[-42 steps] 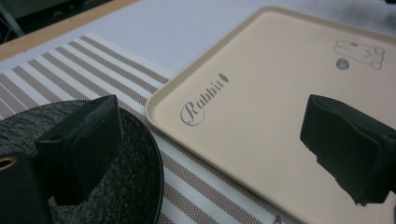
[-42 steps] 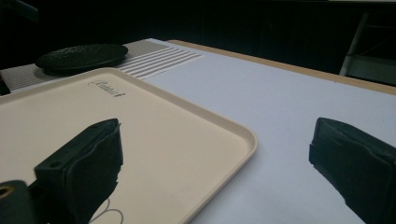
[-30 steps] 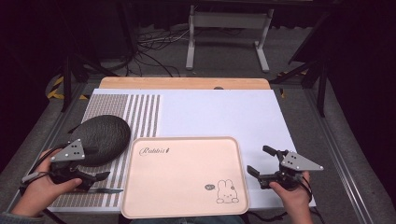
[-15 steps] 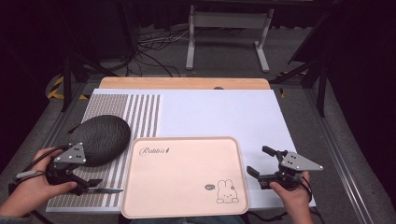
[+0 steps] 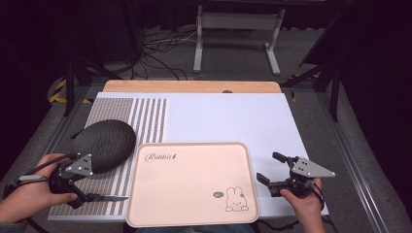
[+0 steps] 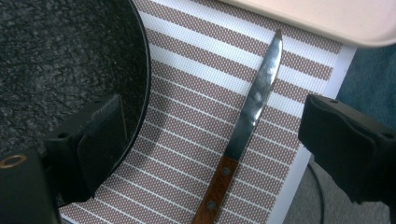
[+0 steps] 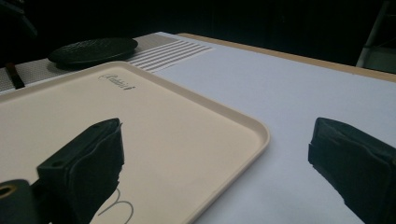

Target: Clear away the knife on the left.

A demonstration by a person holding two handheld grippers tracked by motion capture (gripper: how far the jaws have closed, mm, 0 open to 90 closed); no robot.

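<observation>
A knife (image 6: 254, 107) with a wooden handle and steel blade lies on the striped placemat (image 6: 187, 93), tip toward the pink tray (image 6: 327, 18). My left gripper (image 6: 219, 137) is open, and the knife lies loose between its jaws. In the high view the left gripper (image 5: 80, 191) sits at the front left, with the knife (image 5: 111, 198) pointing right from it. A dark round plate (image 5: 104, 143) lies just behind it. My right gripper (image 5: 268, 167) is open and empty beside the tray's (image 5: 194, 179) right edge; in its own view the right gripper (image 7: 224, 156) straddles the tray rim (image 7: 252, 135).
The tray carries a rabbit drawing (image 5: 235, 199) and lies across the striped placemat (image 5: 145, 116) and a white mat (image 5: 228, 116). A wooden table edge (image 5: 189, 86) runs along the back. Beyond it are a metal stand (image 5: 235, 29) and cables on the floor.
My left gripper has drawn back toward the front left corner, uncovering more of the knife. The knife, plate, tray and right gripper stay where they were.
</observation>
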